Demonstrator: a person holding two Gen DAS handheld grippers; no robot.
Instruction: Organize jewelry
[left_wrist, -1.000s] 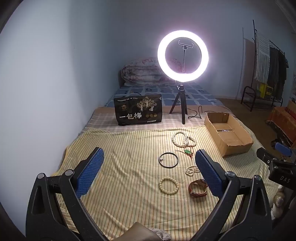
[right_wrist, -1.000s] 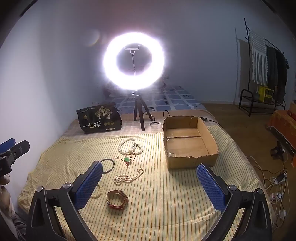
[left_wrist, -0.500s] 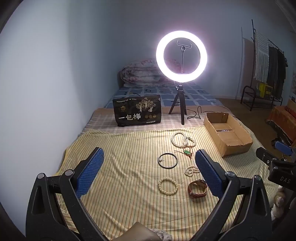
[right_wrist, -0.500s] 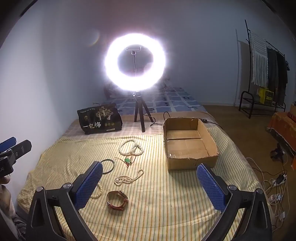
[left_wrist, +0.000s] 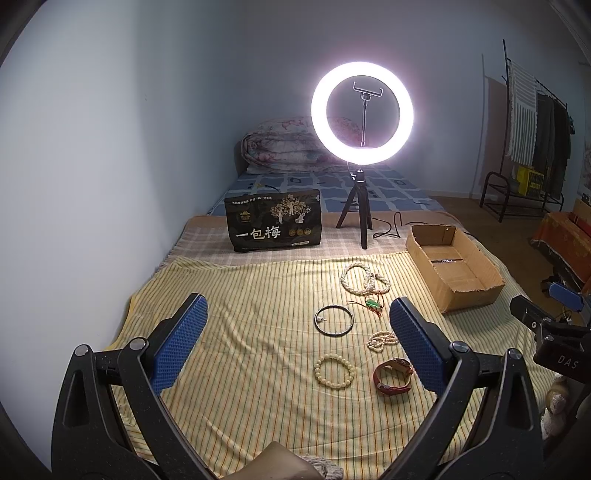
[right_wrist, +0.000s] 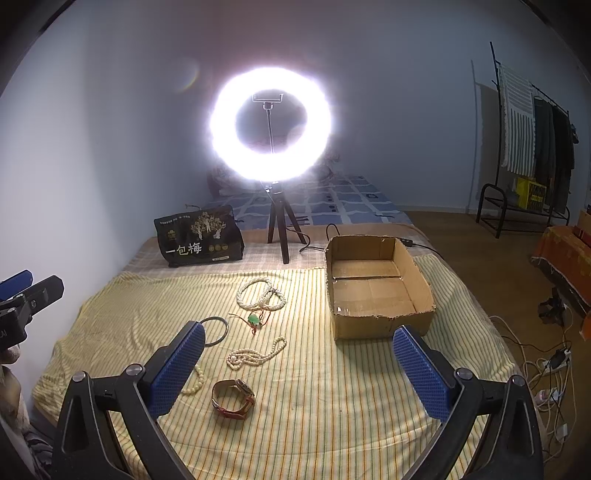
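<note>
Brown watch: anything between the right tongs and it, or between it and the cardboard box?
Nothing visible. The right tongs hang open just above the watch. Only bare striped cloth lies between it and the open-topped cardboard box.

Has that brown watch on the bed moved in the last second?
No. The brown watch lies in the same spot beside the pearl strand, untouched.

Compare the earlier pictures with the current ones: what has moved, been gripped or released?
Nothing was gripped or released. Both views shift only slightly, and the left gripper and right gripper remain open and empty. The watch, bead bracelet and cardboard box lie unchanged.
</note>
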